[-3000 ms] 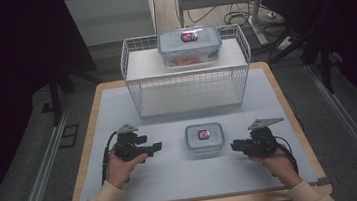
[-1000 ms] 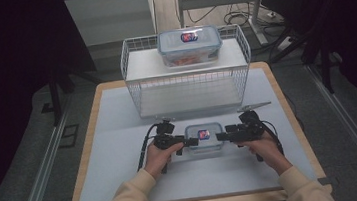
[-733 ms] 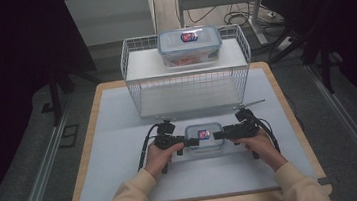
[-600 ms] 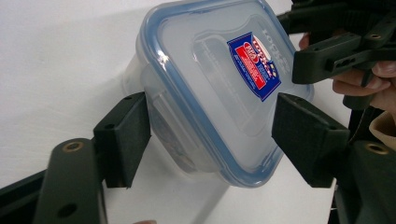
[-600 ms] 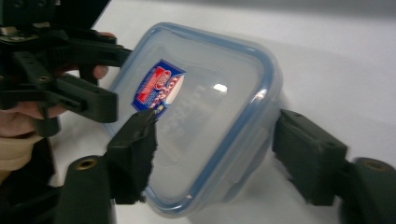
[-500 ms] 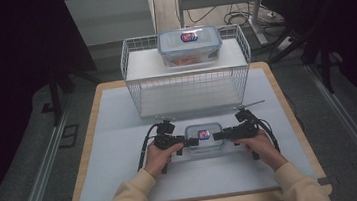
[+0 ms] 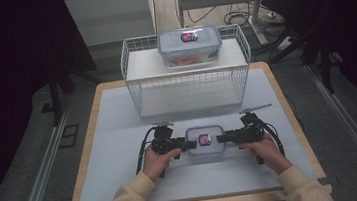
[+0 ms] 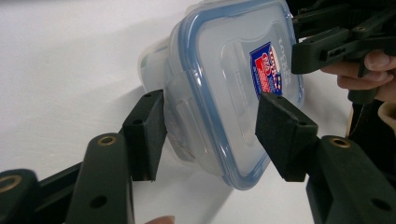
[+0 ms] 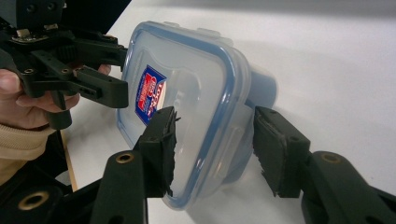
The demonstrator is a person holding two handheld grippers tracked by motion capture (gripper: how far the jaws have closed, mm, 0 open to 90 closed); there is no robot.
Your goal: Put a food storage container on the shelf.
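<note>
- Small lidded container (image 7: 205,140) sits on the bench (image 7: 120,137), near its front edge
- Left gripper (image 7: 183,143) and right gripper (image 7: 223,137) flank its ends; both sets of fingers have just been closing around its side latches, pads not yet pressing
- Behind stands a wire basket (image 7: 187,87) bearing a larger container (image 7: 190,45), well apart; nothing blocks the way

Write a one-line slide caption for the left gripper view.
Left gripper, jaws closing, straddles the end clip of a small lidded container on the white table; the right gripper meets its far end.
</note>
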